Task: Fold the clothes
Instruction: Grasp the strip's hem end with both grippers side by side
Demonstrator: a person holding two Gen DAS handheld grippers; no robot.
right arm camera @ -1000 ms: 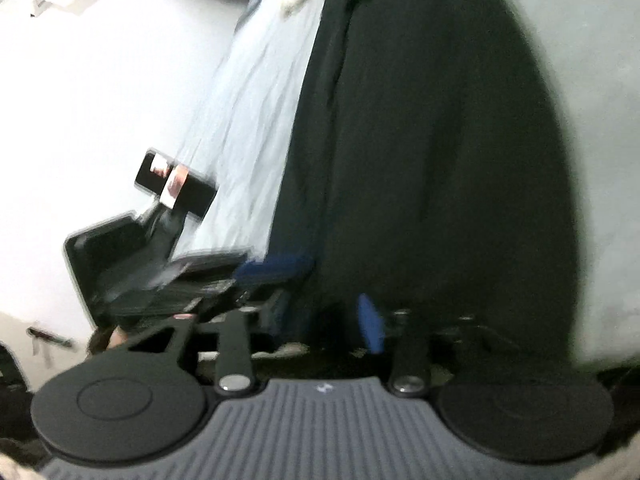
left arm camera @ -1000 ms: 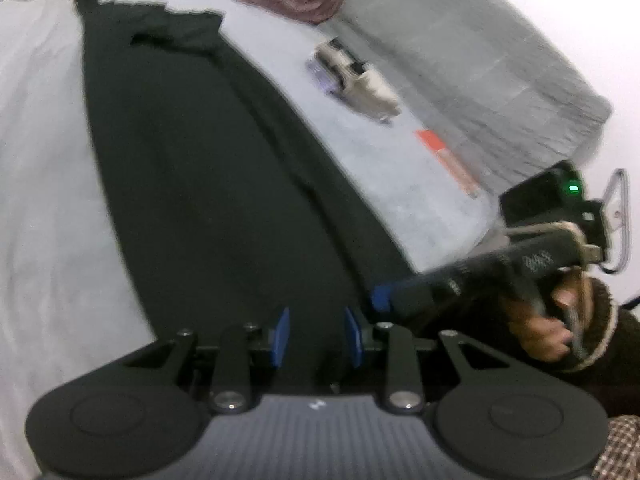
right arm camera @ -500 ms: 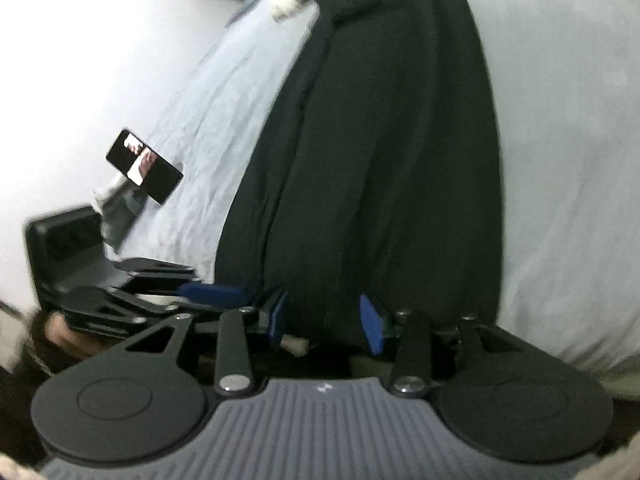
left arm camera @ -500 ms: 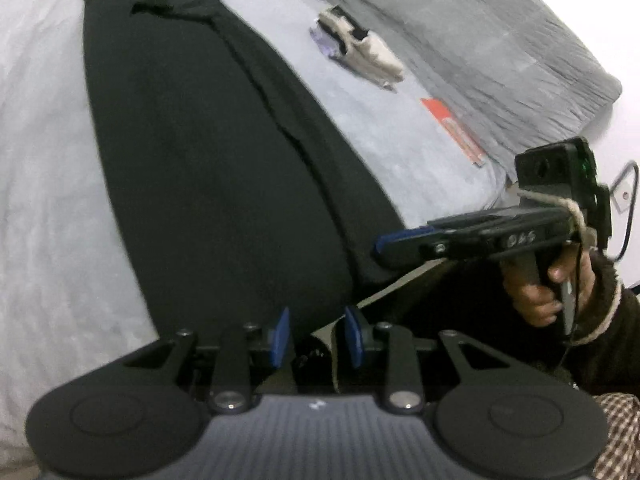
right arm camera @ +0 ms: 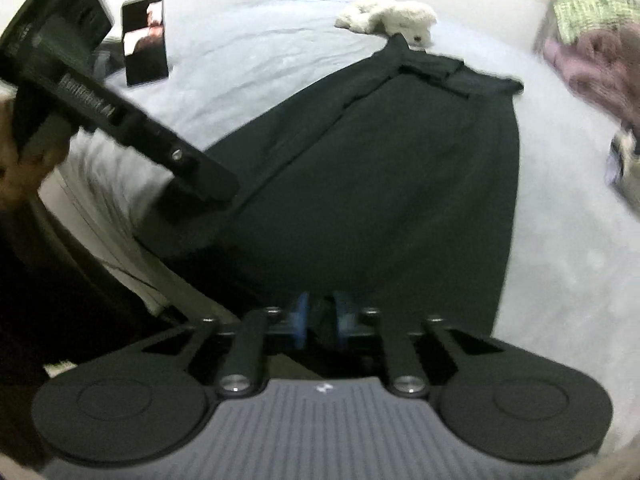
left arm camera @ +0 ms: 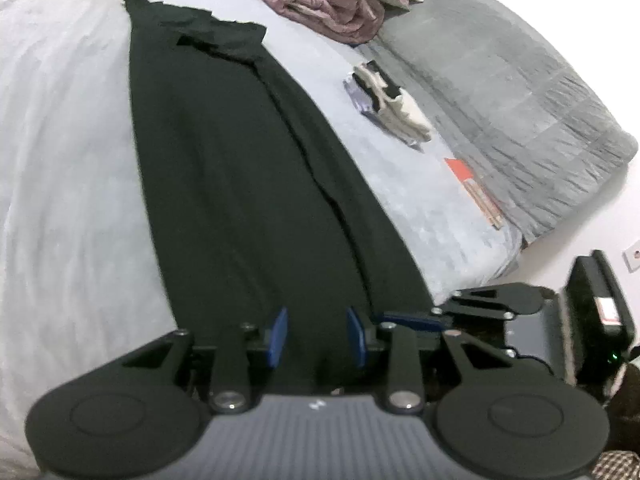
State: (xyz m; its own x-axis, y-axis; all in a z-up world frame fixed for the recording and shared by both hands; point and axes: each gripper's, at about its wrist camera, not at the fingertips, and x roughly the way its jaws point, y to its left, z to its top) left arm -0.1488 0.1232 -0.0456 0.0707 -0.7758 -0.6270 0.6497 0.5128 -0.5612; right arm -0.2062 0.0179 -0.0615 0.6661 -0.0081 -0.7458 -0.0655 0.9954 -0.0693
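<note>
- Both grippers have dropped to the near hem of the black garment (left arm camera: 248, 184) since half a second ago, the right gripper (right arm camera: 320, 322) narrowing its blue pads around the cloth edge.
- Left gripper (left arm camera: 316, 334) sits spread, hem between its pads, unclamped.
- Garment lies lengthwise on the grey bed (left arm camera: 60, 160), collar toward 12 o'clock near a white plush toy (right arm camera: 384, 16).
- Likely next: lifting the hem toward the collar.

Bare bedsheet (left arm camera: 60, 160) flanks the black garment (left arm camera: 240, 184); socks (left arm camera: 390, 106) lie right.
</note>
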